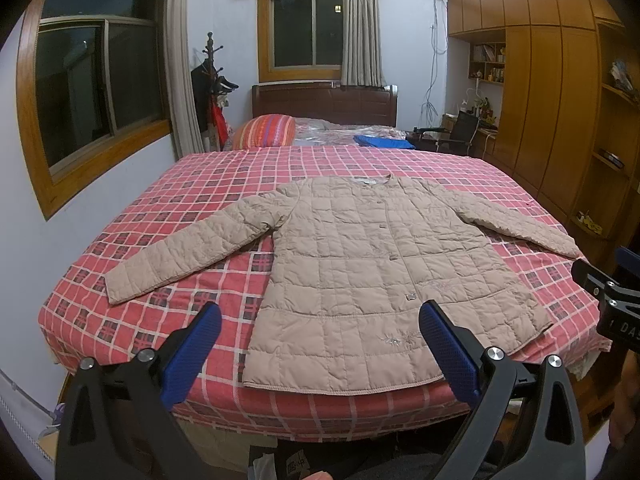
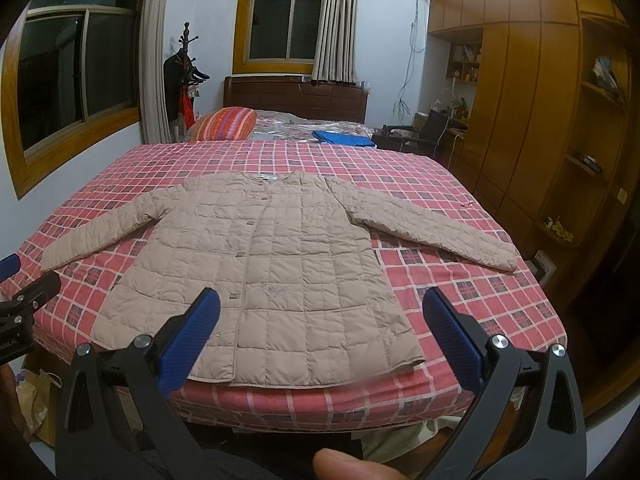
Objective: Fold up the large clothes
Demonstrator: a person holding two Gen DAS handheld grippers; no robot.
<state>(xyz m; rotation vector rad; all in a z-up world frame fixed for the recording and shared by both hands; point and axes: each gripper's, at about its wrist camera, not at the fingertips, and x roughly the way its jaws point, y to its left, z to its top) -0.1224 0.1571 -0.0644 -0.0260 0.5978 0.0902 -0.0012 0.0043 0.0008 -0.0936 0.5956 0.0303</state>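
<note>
A beige quilted jacket [image 1: 360,264] lies flat and front up on the red checked bed cover [image 1: 192,184], hem at the near edge, both sleeves spread out to the sides. In the right wrist view the same jacket [image 2: 260,264] fills the middle of the bed. My left gripper [image 1: 320,316] hovers open above the hem, blue pads wide apart, holding nothing. My right gripper [image 2: 320,308] is likewise open over the hem's right part, empty. Each gripper's black frame shows at the edge of the other's view.
A striped pillow [image 1: 264,130] and a blue folded cloth [image 1: 384,142] lie at the bed's far end by the wooden headboard [image 1: 324,102]. A coat stand [image 1: 210,88] is at the left wall; wooden wardrobes [image 1: 552,92] line the right. A fingertip [image 2: 352,466] shows below.
</note>
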